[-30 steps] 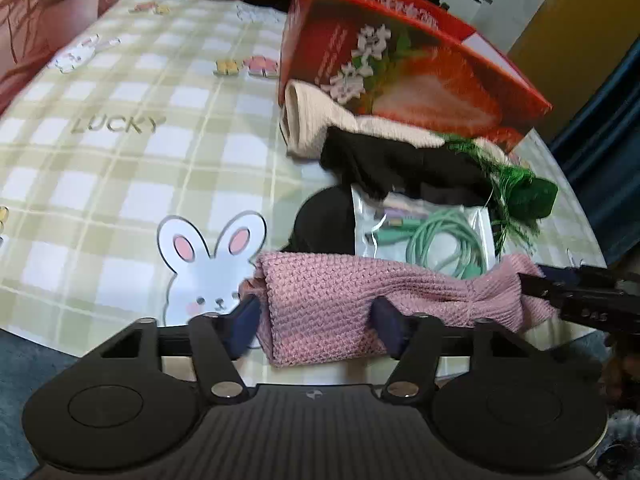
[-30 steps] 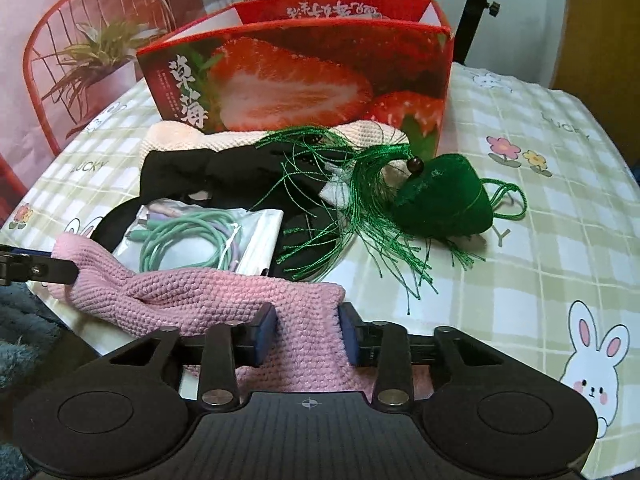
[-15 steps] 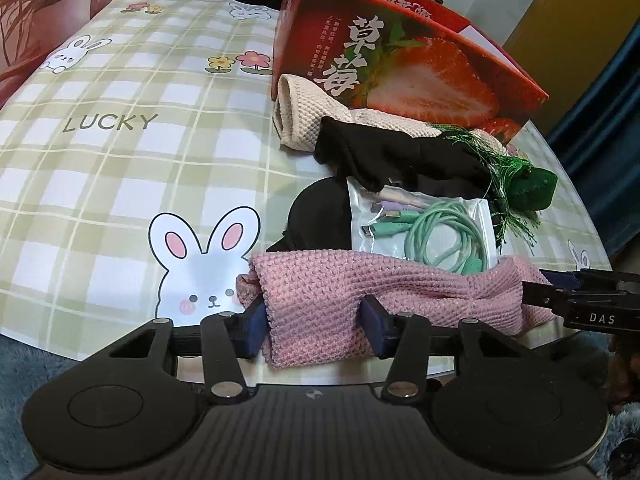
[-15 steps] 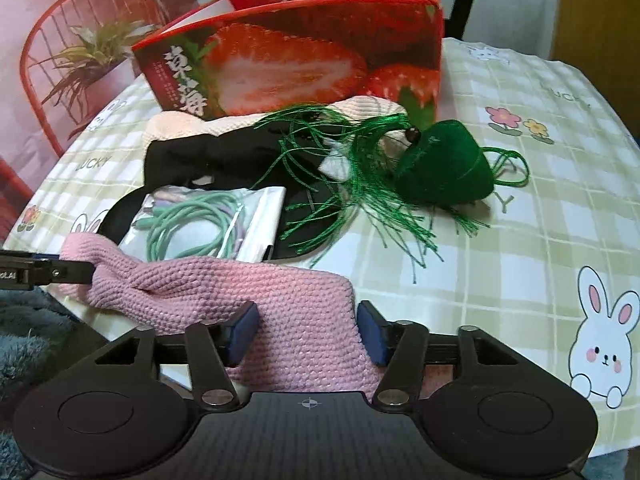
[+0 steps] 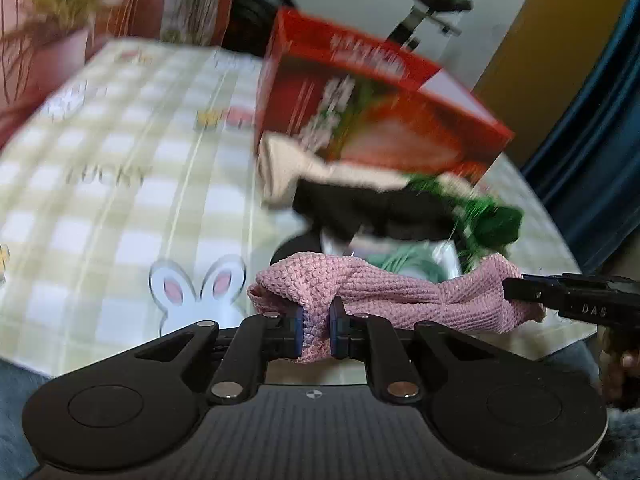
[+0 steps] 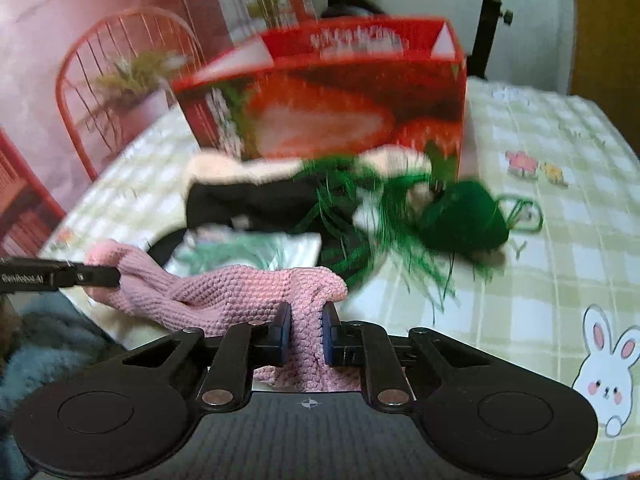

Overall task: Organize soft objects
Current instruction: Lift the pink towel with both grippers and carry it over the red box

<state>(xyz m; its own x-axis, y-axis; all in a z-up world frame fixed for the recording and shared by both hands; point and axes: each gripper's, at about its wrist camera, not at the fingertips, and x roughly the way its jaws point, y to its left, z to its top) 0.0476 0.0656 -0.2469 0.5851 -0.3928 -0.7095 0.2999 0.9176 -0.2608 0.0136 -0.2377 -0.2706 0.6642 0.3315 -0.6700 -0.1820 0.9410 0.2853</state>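
Nearest, a pink knitted cloth is clamped at one end by the left gripper and at the other by the right gripper, raised at the table's near edge. Farther off, a red strawberry box is seen, its contents hidden.

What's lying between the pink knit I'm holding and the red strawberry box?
In both wrist views: the bagged mint cable, a black cloth, a cream knit and the green tassel ornament.
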